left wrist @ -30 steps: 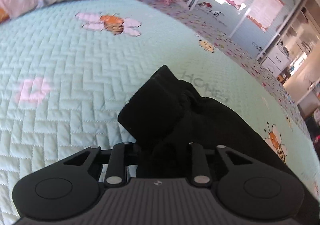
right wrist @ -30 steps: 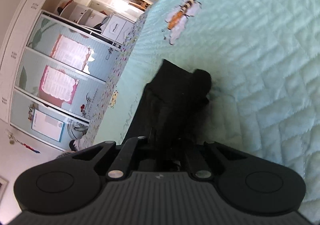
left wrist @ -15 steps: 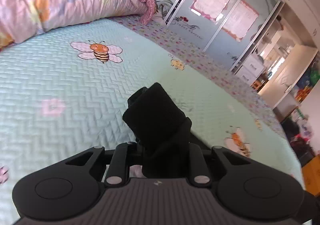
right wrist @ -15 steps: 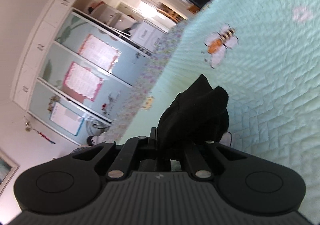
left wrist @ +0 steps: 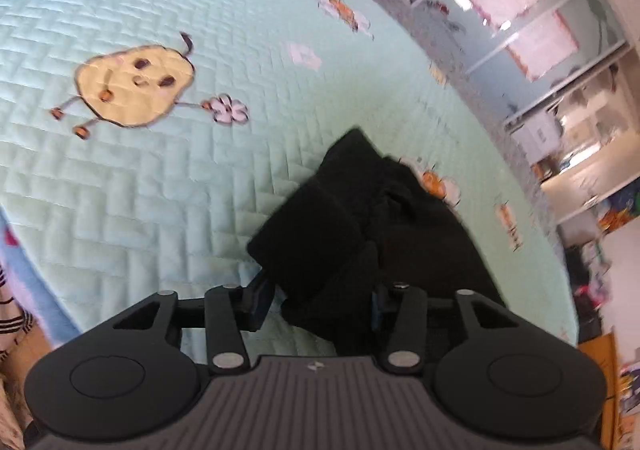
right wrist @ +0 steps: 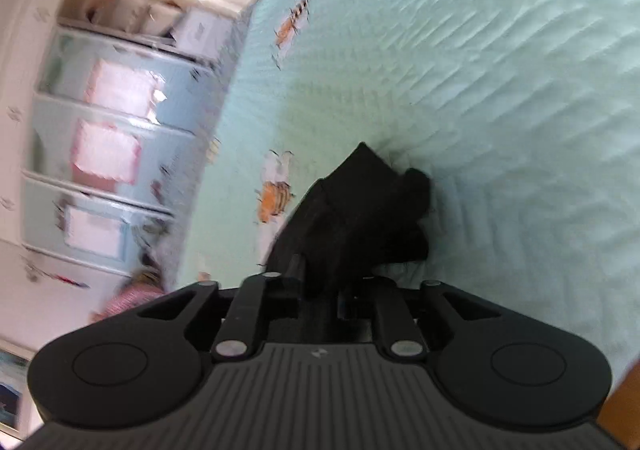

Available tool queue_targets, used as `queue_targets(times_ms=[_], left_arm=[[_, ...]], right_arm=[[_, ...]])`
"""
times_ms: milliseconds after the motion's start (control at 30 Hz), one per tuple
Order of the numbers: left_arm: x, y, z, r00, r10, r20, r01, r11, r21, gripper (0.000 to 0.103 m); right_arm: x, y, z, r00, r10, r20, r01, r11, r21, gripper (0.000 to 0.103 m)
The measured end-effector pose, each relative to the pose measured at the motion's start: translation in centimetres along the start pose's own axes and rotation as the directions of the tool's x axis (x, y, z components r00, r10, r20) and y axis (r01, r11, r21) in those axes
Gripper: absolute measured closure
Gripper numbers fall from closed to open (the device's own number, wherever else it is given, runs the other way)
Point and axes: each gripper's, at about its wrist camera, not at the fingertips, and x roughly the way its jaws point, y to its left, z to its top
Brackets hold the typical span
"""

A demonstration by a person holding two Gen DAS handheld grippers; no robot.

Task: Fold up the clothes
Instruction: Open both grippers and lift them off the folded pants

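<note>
Looking from the left wrist: left tongs (left wrist: 316,300), jaws opening, a bunched edge of the black garment (left wrist: 352,222) between them, its bulk draped over the mint quilted bed (left wrist: 200,186).
Right wrist view: right tongs (right wrist: 320,294), jaws opening, another black fold (right wrist: 360,210) between them.
Progress: folding apparently under way; garment not yet flat or squared.

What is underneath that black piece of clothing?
Under the black garment lies the mint quilted bedspread, printed with bees; one bee peeks out from behind its edge. Whatever sits directly beneath the cloth is covered, so I cannot tell.
</note>
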Motion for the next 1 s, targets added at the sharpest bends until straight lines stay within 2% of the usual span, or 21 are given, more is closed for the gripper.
queue_targets(times_ms=[33, 67, 167, 233, 267, 333, 400, 433, 500, 533, 600, 667, 700, 767, 800, 867, 933, 967, 1000], left_arm=[[-0.5, 0.0, 0.3, 1.0, -0.012, 0.002, 0.012, 1.0, 0.001, 0.052], [-1.1, 0.0, 0.5, 1.0, -0.026, 0.006, 0.026, 1.0, 0.001, 0.051], [-3.6, 0.6, 0.8, 0.996, -0.055, 0.064, 0.055, 0.998, -0.005, 0.047], [-5.0, 1.4, 1.1, 0.993, -0.058, 0.099, 0.061, 0.998, -0.023, 0.045], [-5.7, 1.8, 1.1, 0.992, -0.055, 0.117, 0.058, 0.998, -0.027, 0.045], [-7.2, 2.5, 0.8, 0.987, -0.061, 0.147, 0.066, 0.998, -0.024, 0.045], [-8.0, 2.5, 0.6, 0.983, -0.102, 0.155, 0.106, 0.994, -0.019, 0.045], [-8.1, 2.2, 0.4, 0.981, -0.12, 0.154, 0.123, 0.992, -0.013, 0.044], [-7.9, 1.3, -0.1, 0.979, -0.146, 0.143, 0.146, 0.989, 0.008, 0.044], [-7.8, 0.8, -0.3, 0.978, -0.159, 0.137, 0.158, 0.987, 0.019, 0.044], [-7.2, -0.1, -0.9, 0.977, -0.181, 0.114, 0.177, 0.983, 0.042, 0.044], [-6.6, -0.7, -1.4, 0.977, -0.193, 0.086, 0.188, 0.98, 0.064, 0.044], [-6.4, -1.1, -1.7, 0.978, -0.195, 0.074, 0.189, 0.979, 0.078, 0.044], [-5.7, -1.6, -2.4, 0.979, -0.198, 0.053, 0.192, 0.976, 0.106, 0.043], [-5.3, -1.8, -2.8, 0.979, -0.202, 0.04, 0.196, 0.974, 0.114, 0.043], [-4.4, -2.0, -3.8, 0.979, -0.205, 0.004, 0.203, 0.971, 0.126, 0.043], [-3.5, -2.3, -4.7, 0.977, -0.21, -0.03, 0.212, 0.967, 0.138, 0.043], [-3.1, -2.4, -5.2, 0.975, -0.217, -0.046, 0.221, 0.965, 0.143, 0.043], [-2.8, -2.4, -5.6, 0.972, -0.226, -0.063, 0.233, 0.961, 0.147, 0.043]], right_arm=[[-0.9, 0.4, 0.0, 1.0, -0.004, 0.028, 0.005, 1.0, -0.006, 0.049], [-2.0, 0.7, -0.1, 0.998, -0.014, 0.067, 0.015, 1.0, -0.008, 0.036], [-5.0, 1.7, -0.4, 0.99, -0.033, 0.137, 0.034, 0.999, -0.003, 0.035], [-6.4, 3.4, -1.7, 0.989, 0.054, 0.138, -0.044, 0.996, -0.08, 0.035], [-6.9, 4.6, -2.6, 0.987, 0.111, 0.117, -0.095, 0.986, -0.134, 0.035], [-6.0, 7.4, -5.3, 0.981, 0.193, 0.008, -0.187, 0.958, -0.218, 0.035], [-4.0, 10.1, -8.7, 0.961, 0.242, -0.133, -0.27, 0.925, -0.267, 0.035], [-2.6, 11.4, -10.9, 0.943, 0.258, -0.209, -0.31, 0.909, -0.279, 0.035], [1.4, 13.8, -16.7, 0.876, 0.27, -0.4, -0.397, 0.874, -0.28, 0.035], [3.4, 14.8, -19.7, 0.835, 0.259, -0.486, -0.428, 0.861, -0.276, 0.035], [7.1, 16.6, -25.6, 0.741, 0.227, -0.633, -0.477, 0.841, -0.257, 0.035], [10.0, 17.8, -31.4, 0.646, 0.174, -0.743, -0.509, 0.824, -0.25, 0.035], [11.0, 18.4, -33.8, 0.618, 0.143, -0.773, -0.521, 0.811, -0.267, 0.035], [12.9, 19.3, -37.7, 0.582, 0.089, -0.808, -0.527, 0.798, -0.292, 0.035], [14.0, 19.7, -38.9, 0.581, 0.065, -0.812, -0.517, 0.799, -0.306, 0.035], [16.5, 20.4, -39.5, 0.647, -0.004, -0.762, -0.467, 0.789, -0.4, 0.036], [18.1, 20.5, -38.7, 0.697, -0.019, -0.716, -0.402, 0.817, -0.413, 0.036], [18.4, 20.3, -38.1, 0.7, 0.002, -0.714, -0.386, 0.843, -0.376, 0.036], [18.2, 20.4, -37.6, 0.691, 0.039, -0.722, -0.395, 0.856, -0.332, 0.036]])
